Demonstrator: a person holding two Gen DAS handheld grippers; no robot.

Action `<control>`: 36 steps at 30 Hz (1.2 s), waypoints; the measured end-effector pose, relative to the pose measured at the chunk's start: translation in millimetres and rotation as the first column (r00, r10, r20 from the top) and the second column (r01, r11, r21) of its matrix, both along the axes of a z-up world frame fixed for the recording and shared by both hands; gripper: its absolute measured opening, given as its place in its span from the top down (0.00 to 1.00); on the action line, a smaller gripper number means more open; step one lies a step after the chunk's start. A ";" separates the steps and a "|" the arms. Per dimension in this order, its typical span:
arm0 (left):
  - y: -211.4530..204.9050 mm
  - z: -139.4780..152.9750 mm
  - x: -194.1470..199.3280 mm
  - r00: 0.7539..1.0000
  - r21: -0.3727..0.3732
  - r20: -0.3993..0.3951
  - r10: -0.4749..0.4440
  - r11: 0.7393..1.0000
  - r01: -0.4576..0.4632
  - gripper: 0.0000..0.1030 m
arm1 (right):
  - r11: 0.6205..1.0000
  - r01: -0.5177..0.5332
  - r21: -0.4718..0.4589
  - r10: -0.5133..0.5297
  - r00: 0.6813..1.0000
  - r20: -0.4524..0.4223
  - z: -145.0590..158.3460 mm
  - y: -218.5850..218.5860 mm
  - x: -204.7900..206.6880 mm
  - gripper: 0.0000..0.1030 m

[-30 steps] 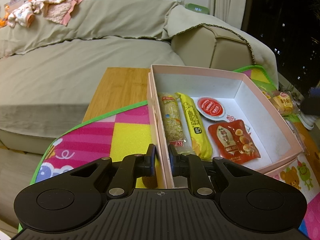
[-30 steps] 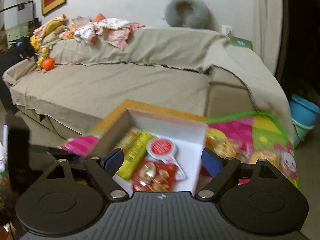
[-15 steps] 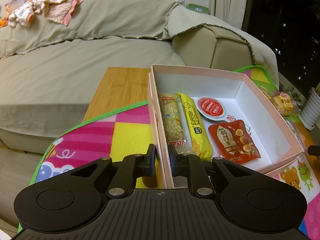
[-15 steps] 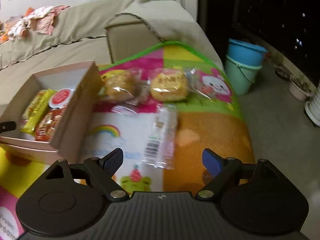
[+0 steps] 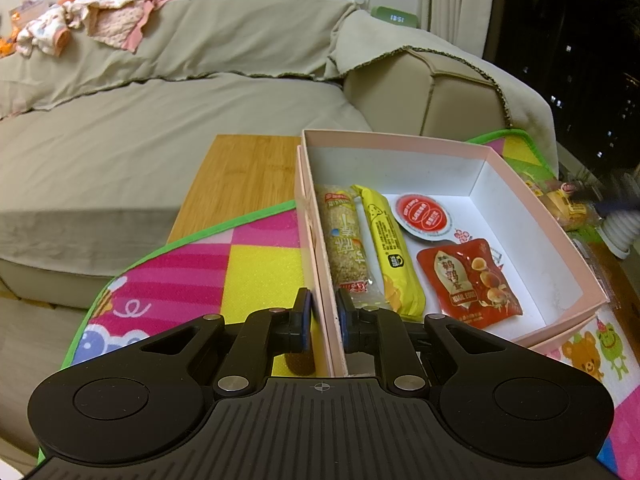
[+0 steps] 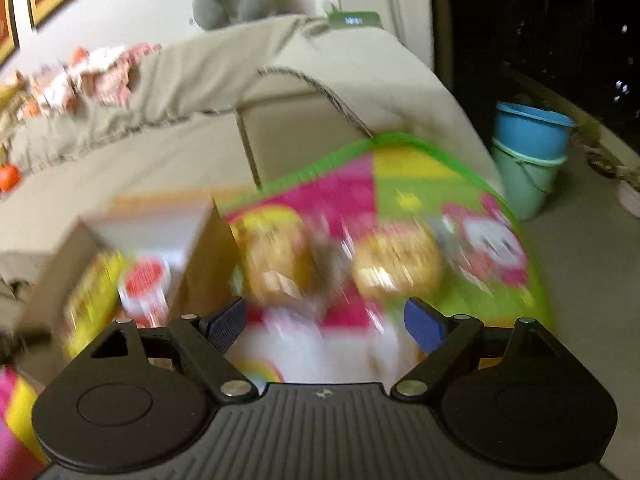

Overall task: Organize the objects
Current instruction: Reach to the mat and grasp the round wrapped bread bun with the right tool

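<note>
My left gripper [image 5: 325, 320] is shut on the near left wall of the pink box [image 5: 400, 142], one pad on each side of the wall. Inside the box lie a sesame bar [image 5: 347, 252], a yellow snack bar [image 5: 394, 256], a round red-lidded cup [image 5: 423, 215] and a red quail-egg pouch [image 5: 468, 284]. In the blurred right wrist view my right gripper [image 6: 326, 326] is open with nothing between its fingers. It hovers over the colourful mat [image 6: 412, 172], just short of two wrapped buns [image 6: 276, 256] [image 6: 396, 264]. The box [image 6: 204, 252] is to its left.
A beige sofa [image 5: 160, 120] runs behind the low wooden table [image 5: 244, 176]. Clothes [image 5: 92, 20] lie on the sofa back. Two stacked buckets [image 6: 528, 148] stand on the floor to the right. A wrapped bun [image 5: 568, 206] lies right of the box.
My right gripper has swung from over the box to the right, then back left and closer to the two buns. The left gripper keeps its hold on the box wall.
</note>
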State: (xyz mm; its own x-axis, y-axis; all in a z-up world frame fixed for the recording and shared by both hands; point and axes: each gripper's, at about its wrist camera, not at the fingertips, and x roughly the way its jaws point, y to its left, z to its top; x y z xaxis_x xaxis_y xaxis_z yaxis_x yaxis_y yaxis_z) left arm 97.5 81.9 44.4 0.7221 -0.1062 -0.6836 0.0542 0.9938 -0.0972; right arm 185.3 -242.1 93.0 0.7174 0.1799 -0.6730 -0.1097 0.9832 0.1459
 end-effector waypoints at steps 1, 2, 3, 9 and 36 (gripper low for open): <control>0.1 0.0 -0.1 1.000 0.001 0.001 -0.001 1.000 0.001 0.85 | 1.000 -0.001 0.001 0.001 1.000 -0.003 2.0 4.2 17.0 0.16; 0.1 -0.1 0.1 1.000 0.001 0.001 -0.001 1.000 0.001 0.85 | 1.000 0.000 -0.012 0.000 1.000 -0.004 2.2 8.7 31.9 0.16; 0.0 0.0 0.0 1.000 0.000 0.000 -0.001 1.000 0.001 0.85 | 0.999 0.004 -0.038 -0.004 1.000 -0.007 0.9 14.2 49.1 0.16; 0.3 0.0 1.2 1.000 -0.003 0.000 -0.004 1.000 0.004 0.85 | 0.994 0.020 -0.107 -0.035 0.990 -0.139 -32.6 28.3 125.2 0.24; -0.3 0.0 -0.6 1.000 -0.004 -0.008 0.001 1.000 -0.001 0.84 | 0.970 -0.235 -0.066 0.222 0.960 -0.169 -29.3 16.7 -79.1 0.47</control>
State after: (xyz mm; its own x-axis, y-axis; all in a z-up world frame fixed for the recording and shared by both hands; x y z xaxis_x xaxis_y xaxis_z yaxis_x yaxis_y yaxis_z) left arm 96.9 81.6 44.4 0.7166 -0.1086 -0.6889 0.0526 0.9934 -0.1018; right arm 106.3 -225.4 63.7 0.5464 0.2643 -0.7947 -0.3150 0.9441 0.0973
